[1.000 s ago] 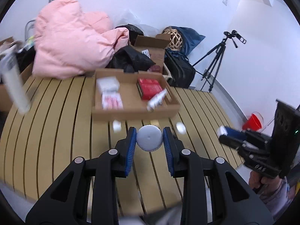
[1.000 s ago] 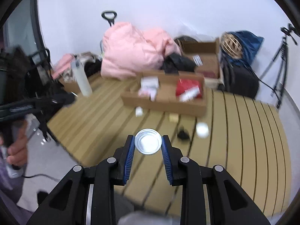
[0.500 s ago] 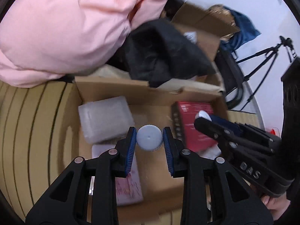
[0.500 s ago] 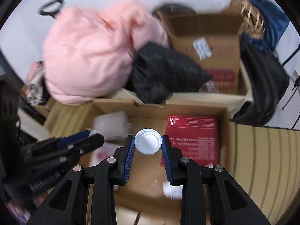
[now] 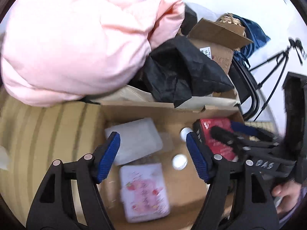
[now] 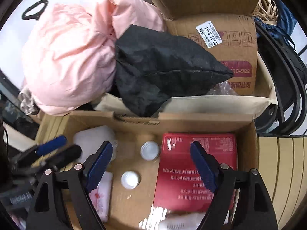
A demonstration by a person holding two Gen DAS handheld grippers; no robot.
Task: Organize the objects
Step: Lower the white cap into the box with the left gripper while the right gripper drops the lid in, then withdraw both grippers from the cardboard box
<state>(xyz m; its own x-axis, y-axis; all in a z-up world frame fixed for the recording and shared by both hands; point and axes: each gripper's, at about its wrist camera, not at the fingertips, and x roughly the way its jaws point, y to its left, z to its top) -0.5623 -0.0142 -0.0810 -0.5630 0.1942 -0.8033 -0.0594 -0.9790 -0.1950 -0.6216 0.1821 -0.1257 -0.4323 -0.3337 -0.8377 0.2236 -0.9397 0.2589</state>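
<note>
Both the left gripper point(image 5: 152, 160) and the right gripper point(image 6: 148, 169) hang over the shallow cardboard tray point(image 6: 134, 197) with fingers spread wide and nothing between them — two small white jars stand apart on its bare floor. The nearer jar point(image 6: 130, 179) and the farther jar point(image 6: 150, 150) sit in the open strip between the pink-printed packet point(image 5: 144, 191) and the red box point(image 6: 195, 170). Beyond the tray's back wall a black bag point(image 6: 163, 72) and pink duvet point(image 6: 67, 57) press close against it.

left tongs point(image 5: 152, 146) spread wide, right tongs point(image 6: 151, 158) likewise
</note>
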